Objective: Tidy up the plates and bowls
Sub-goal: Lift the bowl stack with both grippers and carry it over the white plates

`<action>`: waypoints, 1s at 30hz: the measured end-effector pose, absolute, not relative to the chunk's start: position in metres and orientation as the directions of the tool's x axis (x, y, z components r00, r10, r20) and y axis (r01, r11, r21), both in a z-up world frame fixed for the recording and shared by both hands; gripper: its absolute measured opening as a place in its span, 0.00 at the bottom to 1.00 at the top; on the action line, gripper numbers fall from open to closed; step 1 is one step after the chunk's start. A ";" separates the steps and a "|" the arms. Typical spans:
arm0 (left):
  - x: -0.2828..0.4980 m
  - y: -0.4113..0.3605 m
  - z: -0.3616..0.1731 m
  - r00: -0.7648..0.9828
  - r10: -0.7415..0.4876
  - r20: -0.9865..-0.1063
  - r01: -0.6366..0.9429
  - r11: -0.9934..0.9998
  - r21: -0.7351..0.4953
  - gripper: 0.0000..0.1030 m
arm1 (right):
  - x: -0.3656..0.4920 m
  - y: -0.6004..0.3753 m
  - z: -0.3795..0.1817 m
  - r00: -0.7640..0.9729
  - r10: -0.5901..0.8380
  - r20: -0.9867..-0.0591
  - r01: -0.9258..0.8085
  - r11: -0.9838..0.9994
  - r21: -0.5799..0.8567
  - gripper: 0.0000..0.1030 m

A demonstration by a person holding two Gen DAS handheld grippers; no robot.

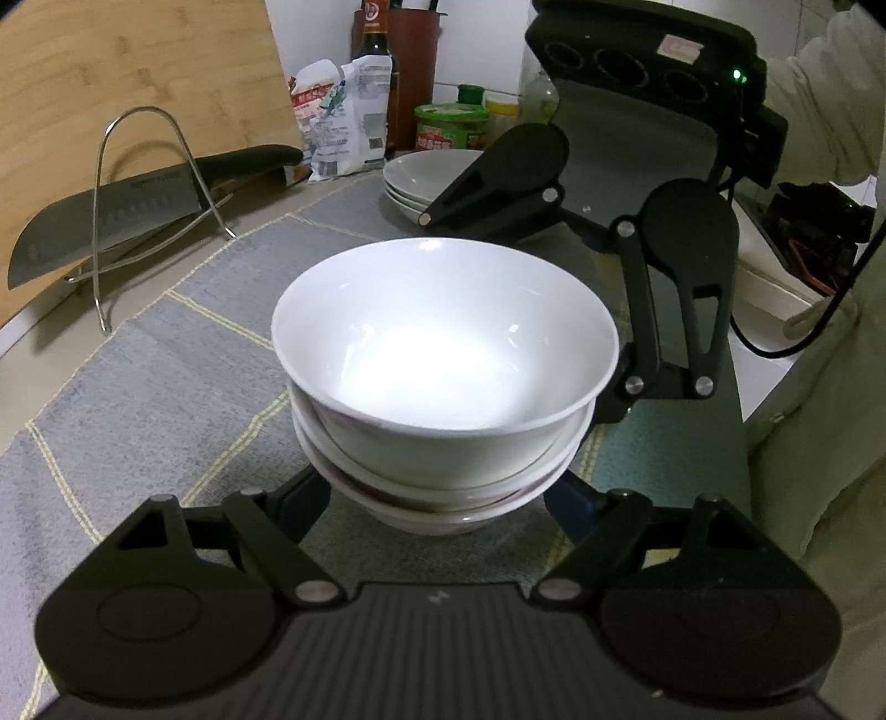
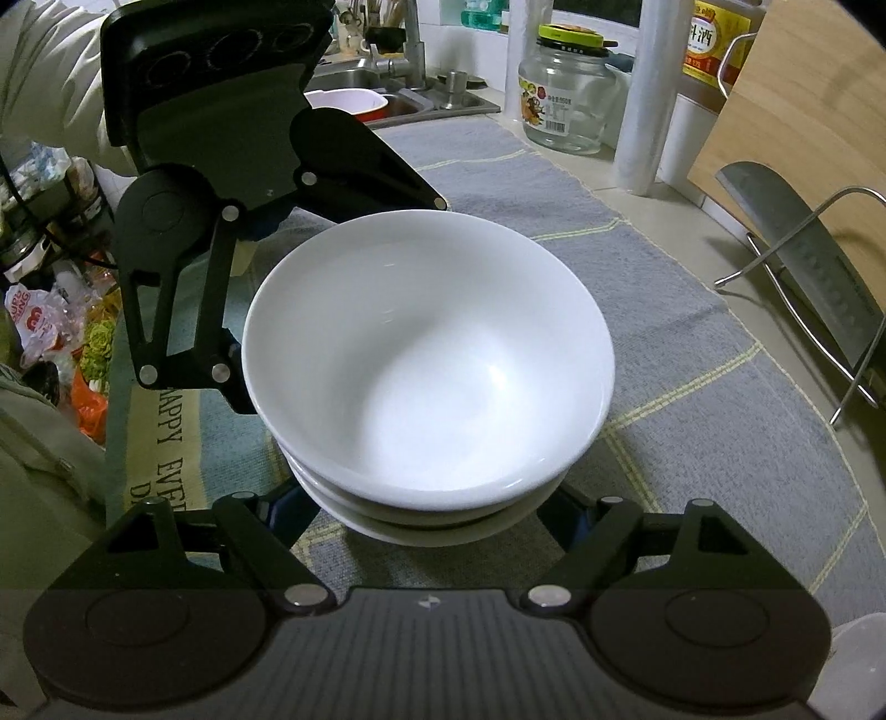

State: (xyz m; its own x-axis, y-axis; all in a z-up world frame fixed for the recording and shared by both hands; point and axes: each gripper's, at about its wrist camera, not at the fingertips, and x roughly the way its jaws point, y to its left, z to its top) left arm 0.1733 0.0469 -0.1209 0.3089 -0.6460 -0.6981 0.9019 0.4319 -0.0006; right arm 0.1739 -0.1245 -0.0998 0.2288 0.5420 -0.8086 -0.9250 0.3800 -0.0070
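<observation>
Count: 3 white bowls [image 1: 443, 354] nested in one stack, 3 white plates [image 1: 426, 177] in a second stack, 2 grippers, left gripper [image 1: 437, 498] and right gripper [image 2: 437, 507]. On the surface also 1 cleaver [image 1: 105, 221] on 1 wire rack [image 1: 144, 199], 1 bamboo cutting board [image 1: 138, 72], 1 grey mat [image 1: 166, 387], 1 snack bag [image 1: 343, 122], 1 dark sauce bottle [image 1: 376, 33], 1 green-lidded tub [image 1: 451, 127]. Right wrist view adds 1 glass jar [image 2: 567, 99], 1 cooking wine bottle [image 2: 717, 50], 1 sink [image 2: 398, 99].
</observation>
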 end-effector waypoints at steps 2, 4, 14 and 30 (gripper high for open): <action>0.174 0.046 -0.121 0.307 -0.646 -0.699 0.902 0.431 -0.002 0.81 | 0.173 -0.124 -0.100 0.230 0.540 -0.810 -0.924 0.382 -0.008 0.84; 0.173 0.046 -0.121 0.307 -0.646 -0.699 0.903 0.430 0.000 0.81 | 0.173 -0.124 -0.099 0.231 0.538 -0.811 -0.924 0.382 -0.010 0.84; 0.173 0.046 -0.121 0.311 -0.640 -0.702 0.901 0.433 0.005 0.81 | 0.172 -0.123 -0.099 0.235 0.533 -0.813 -0.921 0.389 -0.011 0.84; 0.167 0.040 -0.117 0.319 -0.623 -0.714 0.898 0.440 0.016 0.81 | 0.166 -0.126 -0.095 0.234 0.531 -0.814 -0.919 0.393 -0.008 0.84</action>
State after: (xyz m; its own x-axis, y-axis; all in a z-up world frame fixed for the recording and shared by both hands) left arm 0.1670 0.0402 -0.1165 0.3185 -0.6233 -0.7142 0.8979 0.4399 0.0165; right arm 0.1660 -0.1260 -0.0952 0.2340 0.5309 -0.8145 -0.9193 0.3935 -0.0077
